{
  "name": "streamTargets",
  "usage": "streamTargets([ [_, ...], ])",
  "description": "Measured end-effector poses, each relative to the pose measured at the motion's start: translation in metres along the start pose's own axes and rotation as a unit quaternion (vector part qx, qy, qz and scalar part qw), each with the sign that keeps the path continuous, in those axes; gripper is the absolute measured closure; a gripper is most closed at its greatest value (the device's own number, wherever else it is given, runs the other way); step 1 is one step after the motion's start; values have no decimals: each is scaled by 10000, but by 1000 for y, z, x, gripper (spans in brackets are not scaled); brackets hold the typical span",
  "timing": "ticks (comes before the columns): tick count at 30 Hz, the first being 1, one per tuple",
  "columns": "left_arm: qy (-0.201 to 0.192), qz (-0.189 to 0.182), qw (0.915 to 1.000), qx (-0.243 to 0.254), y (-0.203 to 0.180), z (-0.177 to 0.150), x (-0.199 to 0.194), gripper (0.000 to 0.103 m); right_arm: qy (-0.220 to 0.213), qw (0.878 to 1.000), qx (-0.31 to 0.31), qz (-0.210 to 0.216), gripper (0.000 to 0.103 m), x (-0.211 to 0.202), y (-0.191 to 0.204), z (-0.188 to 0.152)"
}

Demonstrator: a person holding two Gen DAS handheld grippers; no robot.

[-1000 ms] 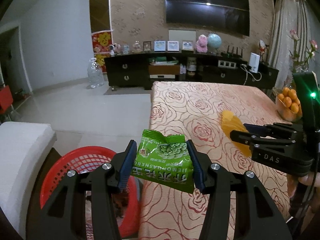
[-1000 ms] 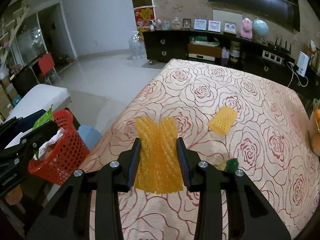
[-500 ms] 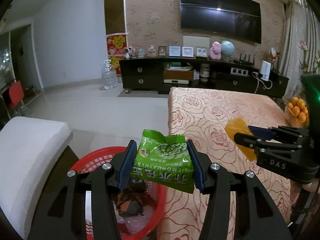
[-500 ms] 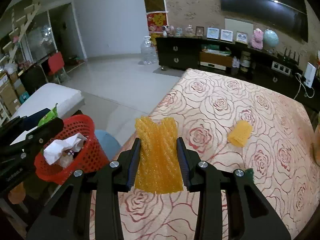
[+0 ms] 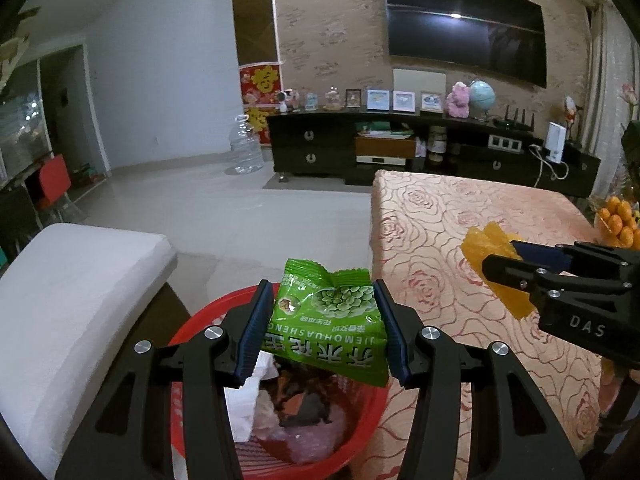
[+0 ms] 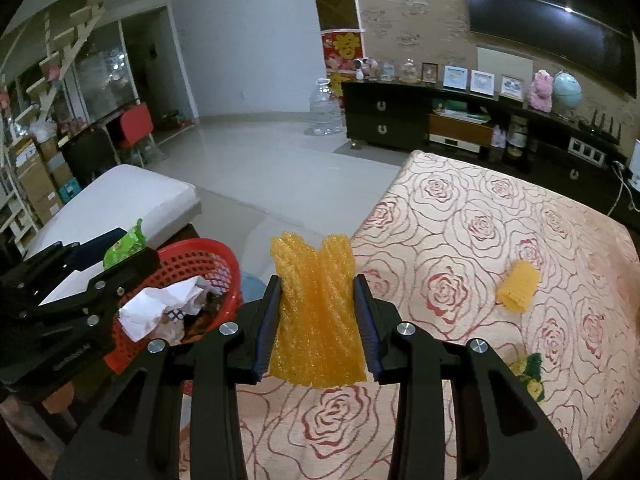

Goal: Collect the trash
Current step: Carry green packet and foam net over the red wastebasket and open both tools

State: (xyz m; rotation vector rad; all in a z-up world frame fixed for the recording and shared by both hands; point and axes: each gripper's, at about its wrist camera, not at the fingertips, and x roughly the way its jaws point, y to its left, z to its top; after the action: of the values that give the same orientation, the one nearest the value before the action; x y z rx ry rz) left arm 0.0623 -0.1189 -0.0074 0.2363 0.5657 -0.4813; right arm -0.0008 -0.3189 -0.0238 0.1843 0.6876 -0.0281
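Your left claw (image 5: 322, 326) is closed part-way on the green snack packet (image 5: 330, 320), both pads pressing its sides. The packet sits at lower centre of the left wrist view, directly above the red basket (image 5: 200, 320). Its long axis runs across the frame from pad to pad, its crimped top edge points away from you, and the print reads upside down: "JIEMOHUASHENG" above large white Chinese characters.

Your right claw (image 6: 316, 316) is closed as far as it goes on the orange foam netting (image 6: 316, 312), whose ribs and long axis run up the frame, away from you, with the frayed end topmost. It hangs over the near left edge of the worktop (image 6: 460, 240), just right of the basket rim. In the left wrist view that claw reads "DAS" on its side.

The basket already holds crumpled white paper (image 6: 160, 308) and dark scraps, with its mouth open upward. A white cushion (image 5: 72, 280) borders it at the left. Bare floor (image 5: 240, 208) lies beyond. On the worktop, 1 yellow foam sleeve (image 6: 516, 292) lies at right, well apart from your claws, and a green-yellow scrap (image 6: 528, 372) lies nearer.
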Motion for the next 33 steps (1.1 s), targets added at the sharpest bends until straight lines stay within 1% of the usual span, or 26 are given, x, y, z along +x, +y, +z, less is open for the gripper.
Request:
streamTargets([
  [16, 207, 396, 9987, -239, 39, -13, 5, 54, 170, 9986, -86, 491, 68, 22, 35, 5],
  [22, 291, 479, 9979, -317, 51, -17, 9, 54, 253, 9973, -140, 679, 68, 33, 49, 5],
  [33, 476, 544, 9966, -402, 63, -23, 17, 54, 467, 9932, -38, 1063, 68, 54, 66, 7],
])
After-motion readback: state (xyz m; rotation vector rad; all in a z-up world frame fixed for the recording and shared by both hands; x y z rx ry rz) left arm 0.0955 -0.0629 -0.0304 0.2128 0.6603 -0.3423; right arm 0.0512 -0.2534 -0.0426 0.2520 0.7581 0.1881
